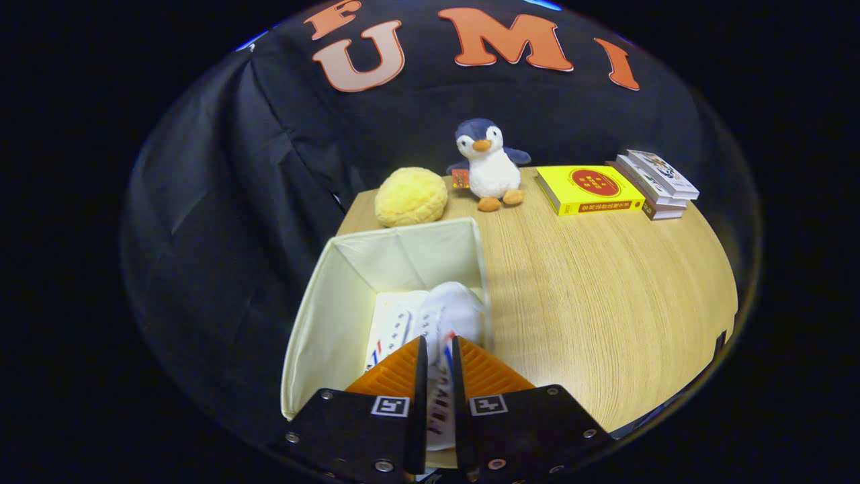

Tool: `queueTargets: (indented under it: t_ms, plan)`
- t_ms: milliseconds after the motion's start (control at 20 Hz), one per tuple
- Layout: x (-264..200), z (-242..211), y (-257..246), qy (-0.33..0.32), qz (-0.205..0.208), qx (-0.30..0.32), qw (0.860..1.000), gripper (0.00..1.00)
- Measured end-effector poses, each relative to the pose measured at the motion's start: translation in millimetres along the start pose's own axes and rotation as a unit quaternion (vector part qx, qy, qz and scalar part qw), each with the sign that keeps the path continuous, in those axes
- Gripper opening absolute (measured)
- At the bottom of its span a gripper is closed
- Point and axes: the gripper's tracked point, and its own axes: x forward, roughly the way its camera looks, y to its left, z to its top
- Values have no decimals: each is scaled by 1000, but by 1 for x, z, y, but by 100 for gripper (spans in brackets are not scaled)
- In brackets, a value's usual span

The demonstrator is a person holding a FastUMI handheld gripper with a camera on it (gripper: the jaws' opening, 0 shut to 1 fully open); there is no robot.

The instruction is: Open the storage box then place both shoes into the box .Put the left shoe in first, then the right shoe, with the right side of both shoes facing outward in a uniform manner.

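— Where do we have the right shoe?

— We hold the white fabric sneaker (449, 316) over the open cream fabric storage box (322, 316). Our gripper (438, 356) is clenched on it: both orange ribbed fingers (393, 373) press on the shoe's rear part, which runs down between them. Its long axis lies along the fingers, with the rounded toe pointing away from us, toward the box's far wall.

— And the other one?

— A second white sneaker with laces and red-and-blue marks (393, 326) lies on the box floor, just left of the held one, pointing roughly the same way.

— What is around the box?

— The box stands on the light wooden table (605, 302), at its left edge. Beyond it we see a yellow round plush cushion (411, 196), then a blue-and-white plush penguin (488, 165), a yellow book with a red circle (590, 189) and a small stack of white books (657, 181). All of them sit well apart from the box opening.

— Anything hard to make out?

— The held shoe's heel is covered by our fingers, and the held shoe hides part of the lower one. We cannot tell which side of either shoe faces outward.
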Motion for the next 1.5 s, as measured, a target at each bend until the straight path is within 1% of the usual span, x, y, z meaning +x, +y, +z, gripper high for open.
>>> queueTargets:
  t_ms: [50, 100, 150, 200, 250, 300, 350, 400, 650, 900, 1050, 1300, 1500]
  plan:
    - [-7, 13, -2, -14, 0, -9, 1000, 24]
    - [-14, 24, -2, -30, 3, -15, 999, 40]
    - [-22, 35, -4, -45, 6, -18, 999, 50]
    - [-30, 47, -9, -60, 7, -20, 998, 69]
    - [-40, 59, -18, -75, 2, -24, 997, 77]
    - [-48, 69, -28, -89, -5, -27, 996, 91]
    - [-56, 80, -40, -101, -14, -30, 994, 96]
    - [-64, 88, -53, -114, -24, -32, 993, 98]
    - [-110, 130, -114, -175, -70, -42, 981, 98]
    - [-152, 152, -167, -229, -114, -46, 966, 98]
    - [-171, 155, -190, -249, -134, -43, 958, 98]
    - [-186, 144, -216, -253, -151, -36, 955, 98]
    - [-198, 141, -234, -261, -174, -39, 949, 98]
